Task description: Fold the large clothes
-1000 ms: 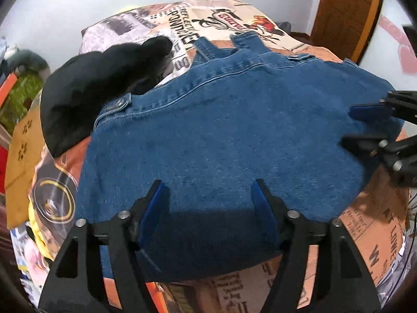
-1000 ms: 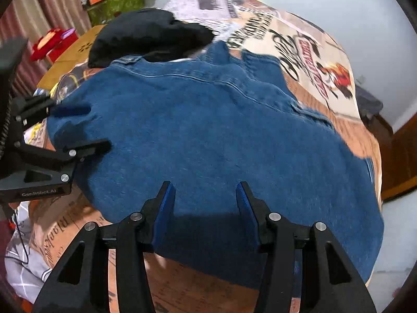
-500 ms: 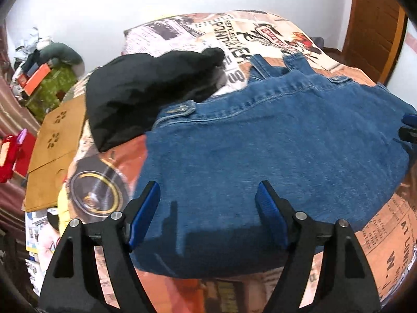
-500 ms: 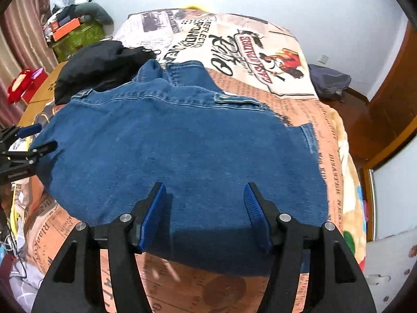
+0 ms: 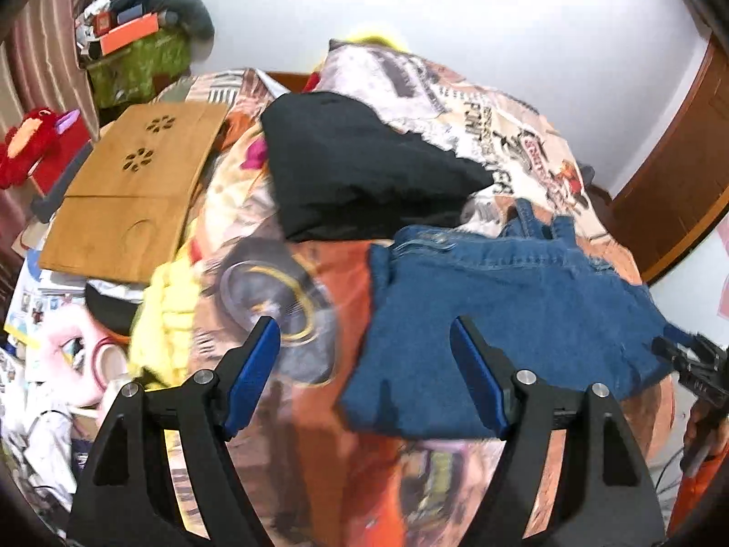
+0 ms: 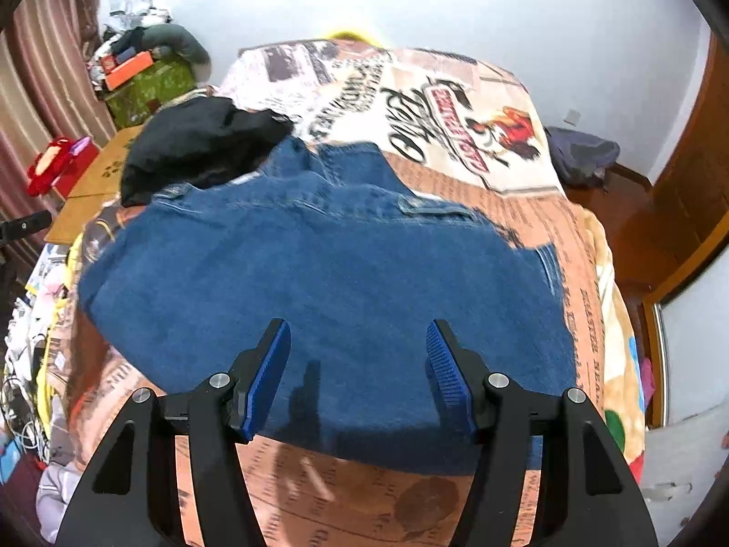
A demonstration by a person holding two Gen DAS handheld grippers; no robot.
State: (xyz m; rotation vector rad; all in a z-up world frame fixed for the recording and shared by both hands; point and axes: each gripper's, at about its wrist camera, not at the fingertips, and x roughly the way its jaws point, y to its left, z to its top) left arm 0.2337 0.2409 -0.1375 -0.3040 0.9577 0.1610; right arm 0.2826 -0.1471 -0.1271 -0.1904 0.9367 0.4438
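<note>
A folded blue denim garment [image 6: 328, 273] lies flat on the printed bedspread [image 6: 455, 105]. In the left wrist view the denim garment [image 5: 510, 310] sits to the right. My left gripper [image 5: 364, 374] is open and empty, held above the bedspread [image 5: 373, 469] at the garment's left edge. My right gripper [image 6: 357, 369] is open and empty above the garment's near edge. The right gripper's tips also show at the far right of the left wrist view [image 5: 683, 355].
A black garment [image 5: 355, 164] lies heaped beyond the denim, also in the right wrist view [image 6: 200, 146]. A wooden lap tray [image 5: 132, 191] and clutter lie left of the bed. A red plush toy [image 5: 32, 146] and a green box [image 6: 150, 86] stand by the curtain. A wooden door [image 6: 683, 182] is on the right.
Both grippers have pulled back and up from the denim, staying open. The left wrist view has swung left, so the garment now sits to its right.
</note>
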